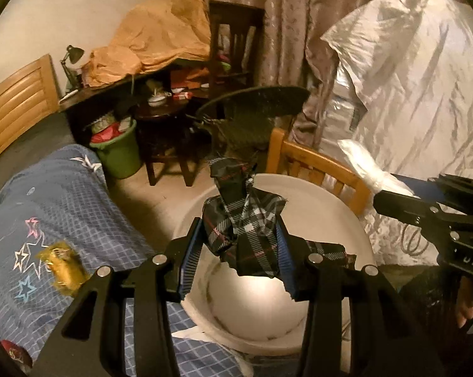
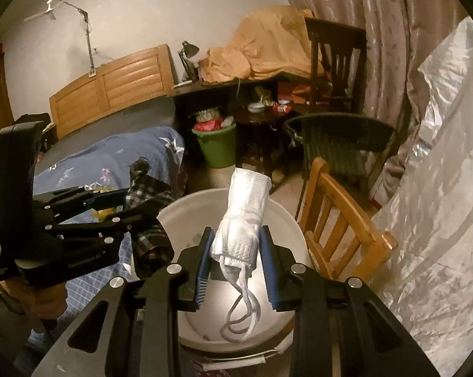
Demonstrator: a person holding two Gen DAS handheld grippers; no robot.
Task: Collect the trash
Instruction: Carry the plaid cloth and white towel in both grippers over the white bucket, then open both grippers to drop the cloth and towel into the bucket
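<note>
We have both pieces of trash up over the white bucket (image 1: 356, 238) now. Our left gripper (image 1: 239, 254) has its jaws pinching a crumpled plaid scrap (image 1: 242, 223) right above the bucket's mouth, and our right gripper (image 2: 236, 267) has its jaws clamped on a folded white mask (image 2: 242, 220), its ear loops dangling down into the bucket. Inside the bucket, the bottom looks nearly bare, so as we read it the picking-up is done for these two and the drop is what's left: neither has been let go yet. And there's more to fetch: a yellow wrapper (image 1: 62, 265) lies on the bed (image 1: 63, 194) just beside the bucket, so we judge that next.
</note>
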